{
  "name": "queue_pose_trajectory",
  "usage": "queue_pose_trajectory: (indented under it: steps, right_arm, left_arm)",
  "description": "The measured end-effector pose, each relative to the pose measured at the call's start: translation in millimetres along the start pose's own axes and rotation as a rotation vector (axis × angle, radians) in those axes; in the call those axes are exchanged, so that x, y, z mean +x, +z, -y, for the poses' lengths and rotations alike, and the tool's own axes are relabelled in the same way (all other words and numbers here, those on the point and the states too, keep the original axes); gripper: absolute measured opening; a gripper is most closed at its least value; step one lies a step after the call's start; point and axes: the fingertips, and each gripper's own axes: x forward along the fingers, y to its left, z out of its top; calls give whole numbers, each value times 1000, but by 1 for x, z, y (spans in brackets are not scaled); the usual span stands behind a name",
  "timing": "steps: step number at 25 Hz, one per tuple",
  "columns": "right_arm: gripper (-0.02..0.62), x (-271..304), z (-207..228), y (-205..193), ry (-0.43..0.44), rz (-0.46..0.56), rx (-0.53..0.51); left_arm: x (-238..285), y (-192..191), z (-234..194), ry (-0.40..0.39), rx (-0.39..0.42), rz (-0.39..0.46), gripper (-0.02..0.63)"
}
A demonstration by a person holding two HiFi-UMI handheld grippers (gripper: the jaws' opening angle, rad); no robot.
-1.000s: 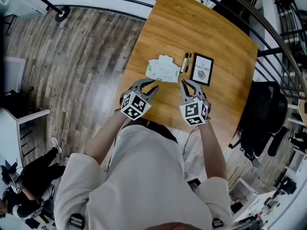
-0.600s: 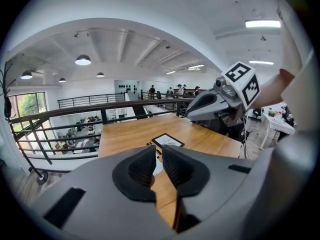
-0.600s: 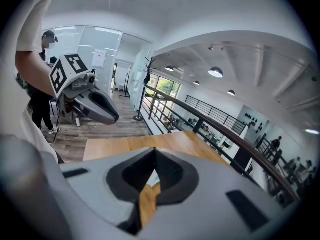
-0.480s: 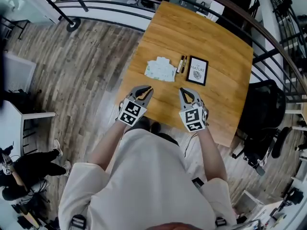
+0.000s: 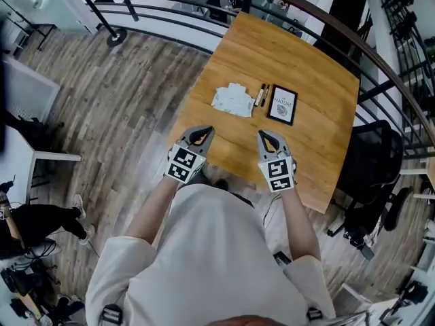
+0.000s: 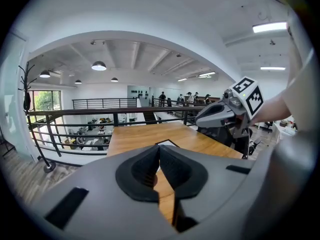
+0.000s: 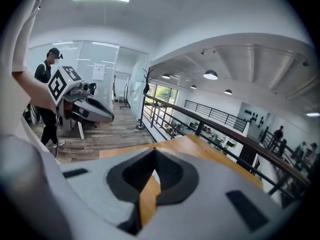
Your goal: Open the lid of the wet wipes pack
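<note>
The wet wipes pack (image 5: 232, 100), white and pale green, lies flat on the wooden table (image 5: 299, 53) with its lid down. Both grippers hover near the table's front edge, well short of the pack and not touching it. The left gripper (image 5: 205, 132) (image 6: 159, 149) has just been closing; its jaws now meet, with nothing between them. Level with it to the right, the right gripper (image 5: 265, 137) (image 7: 154, 155) is also shut and empty. Each gripper view shows the other gripper off to the side; neither shows the pack.
Two pens (image 5: 262, 95) and a black-framed card (image 5: 283, 105) lie right of the pack. A metal railing (image 5: 204, 9) runs behind the table. A black chair (image 5: 370, 168) stands at the table's right. Plank floor lies to the left.
Both grippers have drawn back from the pack toward the person and the table's front edge. The left jaws, open a second ago, have closed on nothing.
</note>
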Motion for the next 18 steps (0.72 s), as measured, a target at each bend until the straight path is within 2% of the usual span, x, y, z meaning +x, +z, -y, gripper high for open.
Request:
queue_pose_trajectory:
  steps: [8, 18]
  right_arm:
    - [3, -9, -9, 28, -48, 58, 37]
    - [3, -24, -27, 69, -128, 108, 167]
  left_arm:
    - [-38, 14, -23, 16, -16, 53, -6]
    - [-85, 41, -51, -52, -19, 96, -6]
